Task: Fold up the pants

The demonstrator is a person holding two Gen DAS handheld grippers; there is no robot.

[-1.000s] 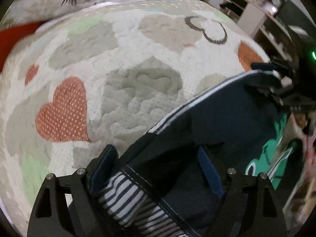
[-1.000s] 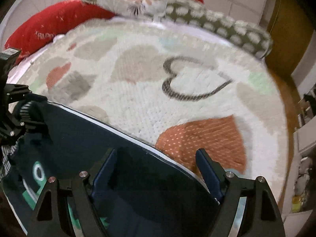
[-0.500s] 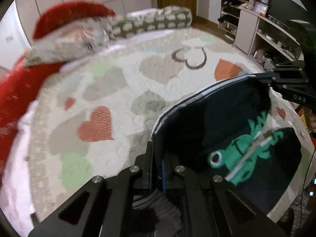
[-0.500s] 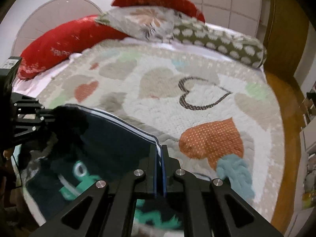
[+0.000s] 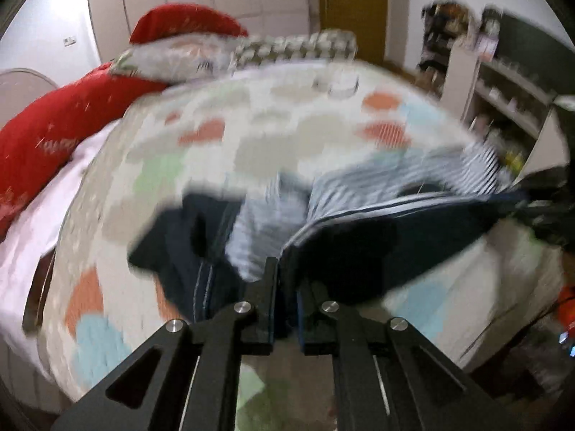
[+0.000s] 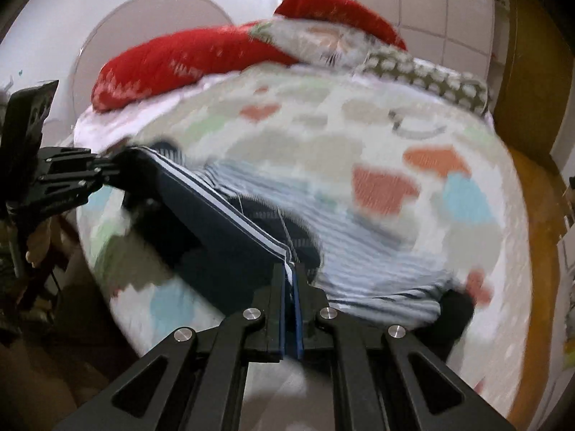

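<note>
The pants [image 5: 377, 237] are dark navy with a white side stripe and a blue-and-white striped lining. They hang stretched in the air above the bed. My left gripper [image 5: 285, 269] is shut on one end of their edge. My right gripper [image 6: 290, 273] is shut on the other end of the pants [image 6: 222, 215]. The taut striped edge runs between the two. The left gripper also shows at the left of the right wrist view [image 6: 104, 172]. Both views are blurred by motion.
The bed carries a cream blanket with heart patches [image 5: 323, 136], also in the right wrist view [image 6: 359, 136]. Red pillows [image 6: 172, 64] and a dotted bolster [image 6: 424, 75] lie at its head. Shelves [image 5: 503, 82] stand at the right. A wooden door [image 5: 350, 7] is behind.
Both grippers closed on the pants, then lifted them high off the blanket. The pants now hang and swing, with the striped lining showing; the green print is out of sight.
</note>
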